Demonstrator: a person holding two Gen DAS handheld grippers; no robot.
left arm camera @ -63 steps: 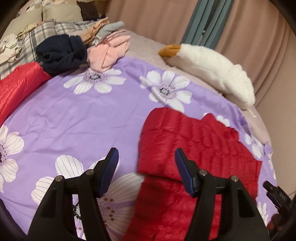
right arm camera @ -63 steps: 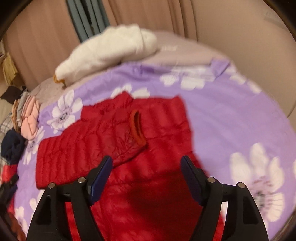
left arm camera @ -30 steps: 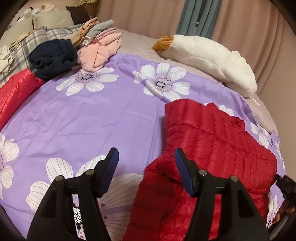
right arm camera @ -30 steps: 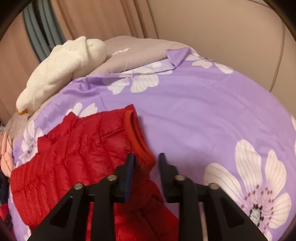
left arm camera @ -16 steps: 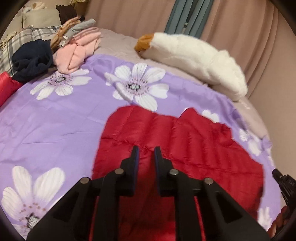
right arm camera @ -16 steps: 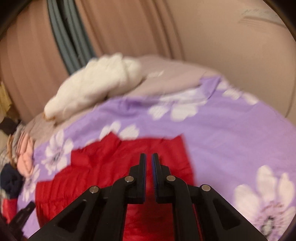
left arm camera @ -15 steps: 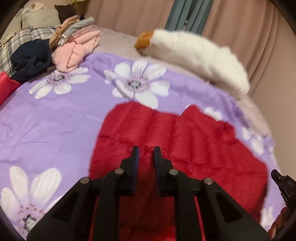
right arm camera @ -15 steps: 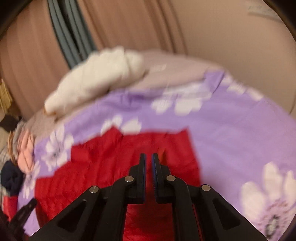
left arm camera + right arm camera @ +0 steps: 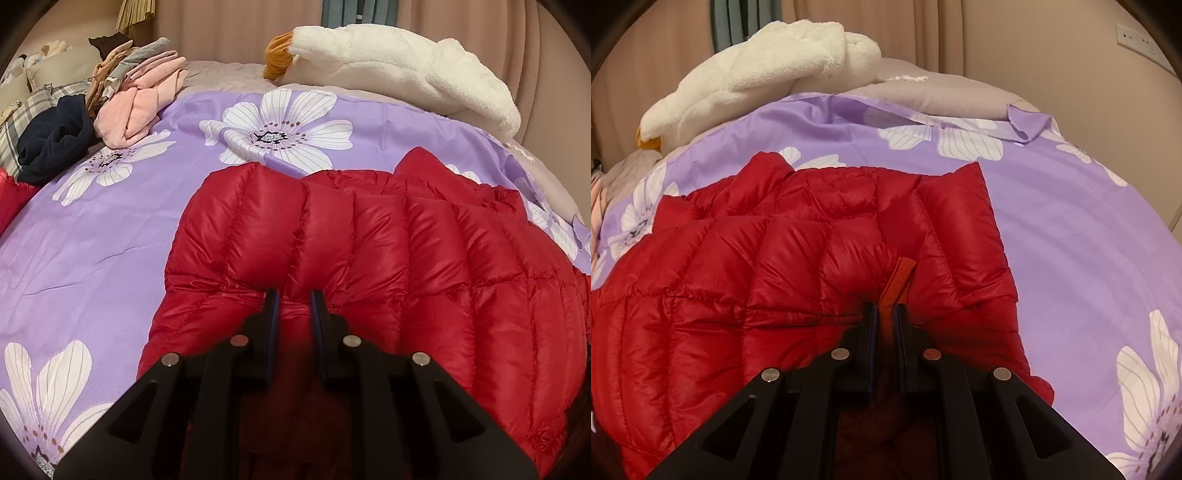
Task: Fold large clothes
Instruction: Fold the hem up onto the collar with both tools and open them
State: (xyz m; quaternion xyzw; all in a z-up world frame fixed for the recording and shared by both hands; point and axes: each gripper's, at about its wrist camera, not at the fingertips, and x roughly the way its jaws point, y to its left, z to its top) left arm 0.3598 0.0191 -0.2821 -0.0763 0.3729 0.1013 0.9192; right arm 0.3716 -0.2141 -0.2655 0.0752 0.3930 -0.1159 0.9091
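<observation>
**Two grips on the red jacket, with the fold only partly made**

Most of the bed [image 9: 110,236] is covered by a purple sheet with white flowers, and the red puffer jacket [image 9: 388,236] lies on it, near the edge closest to the cameras. The jacket is already doubled: an upper quilted layer lies over a lower one, and a corner of the lower layer pokes out at the far side. It is bunched and puffy, not flat, so I judge this fold as under way and not finished.

Further back, a white plush toy [image 9: 399,70] rests along the far side of the bed, and a heap of other clothes [image 9: 122,99] sits in the left corner, some of it loose; those garments look like work left to do.

Nearest the cameras, the left hand-held gripper [image 9: 294,308] is clamped on a pinch of the quilted fabric. The right hand-held gripper [image 9: 884,319] is clenched on the jacket's orange-red trim [image 9: 897,280], which stands up between its jaws. Laying the held edge down and smoothing it appears to come next.
</observation>
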